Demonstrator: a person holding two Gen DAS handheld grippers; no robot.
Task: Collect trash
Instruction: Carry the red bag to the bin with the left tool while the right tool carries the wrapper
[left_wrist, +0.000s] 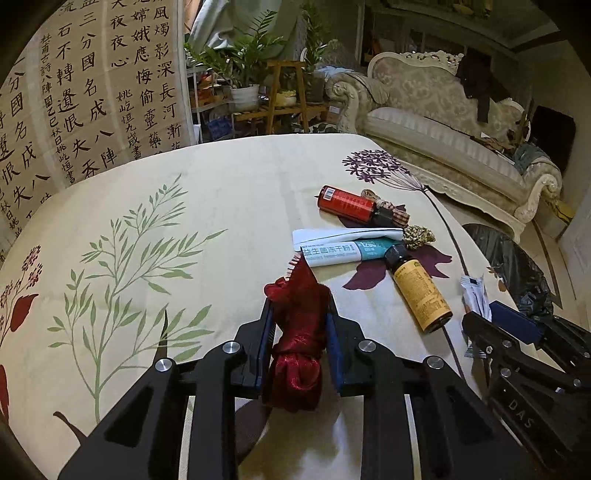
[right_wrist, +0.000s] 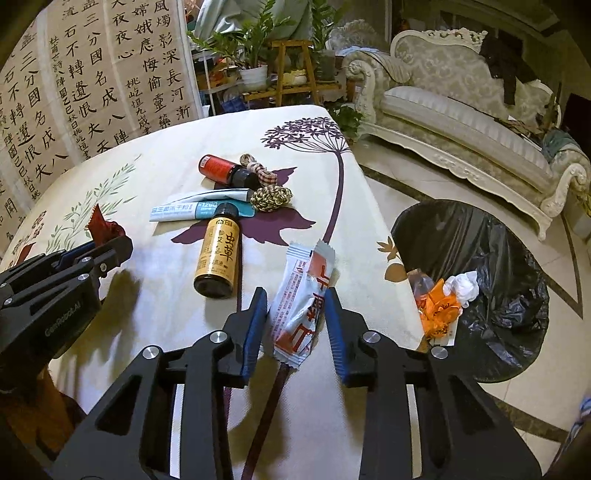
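My left gripper (left_wrist: 300, 308) is shut on a bundle of dark red fabric (left_wrist: 295, 343), held just above the floral tablecloth (left_wrist: 221, 206). In the right wrist view, my right gripper (right_wrist: 295, 295) is shut on a white and red sachet (right_wrist: 301, 314) near the table's right edge. Beyond them lie a yellow bottle (right_wrist: 218, 254), a white and teal tube (right_wrist: 195, 210), a red bottle (right_wrist: 218, 168), a braided cord knot (right_wrist: 271, 197) and a checked ribbon (right_wrist: 264, 173). A black-lined bin (right_wrist: 480, 240) stands on the floor to the right, with orange and white scraps inside.
A cream sofa (right_wrist: 461, 110) runs along the far right. Potted plants on a wooden stand (right_wrist: 291, 70) sit behind the table, beside a calligraphy screen (right_wrist: 92, 92) at the left. Tiled floor (right_wrist: 388, 184) shows between table, bin and sofa.
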